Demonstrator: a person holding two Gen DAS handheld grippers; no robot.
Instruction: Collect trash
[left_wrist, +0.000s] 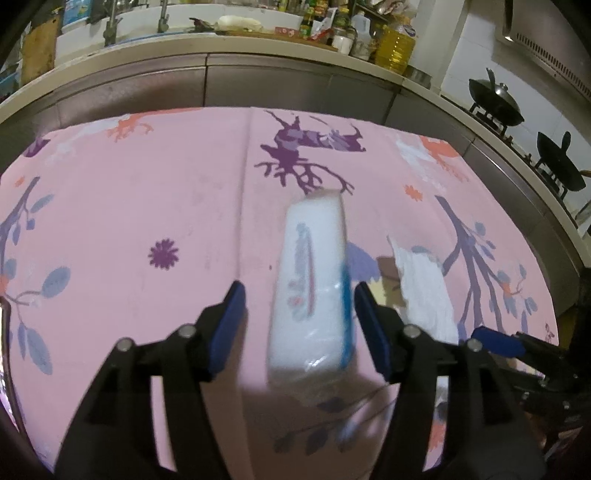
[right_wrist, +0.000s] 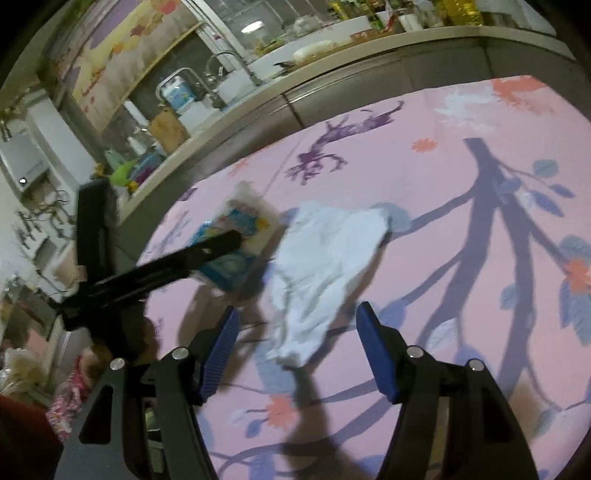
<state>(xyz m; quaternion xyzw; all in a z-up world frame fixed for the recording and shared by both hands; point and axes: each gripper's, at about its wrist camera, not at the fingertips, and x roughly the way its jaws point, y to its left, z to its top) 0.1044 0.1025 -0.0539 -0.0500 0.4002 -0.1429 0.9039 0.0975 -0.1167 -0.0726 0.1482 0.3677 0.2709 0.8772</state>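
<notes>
- Hovering over the pink desk (left_wrist: 110, 206), the left gripper (left_wrist: 299, 325) has its jaws spread wide around a blurred white packet (left_wrist: 310, 288) — pads apart from it, nothing held.
- Just right of that packet, the right gripper (right_wrist: 295, 343) gapes over crumpled white tissue (right_wrist: 325, 266), gripping nothing.
- Beyond the packet — a kitchen counter (left_wrist: 258, 46).
- Risk: neither item is secured; closing off-centre could knock the packet aside.

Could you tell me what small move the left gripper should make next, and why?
Probably close the left gripper on the tissue pack: its jaws stand open with the pack between them, pads not visibly pressing, on the pink tablecloth.
</notes>
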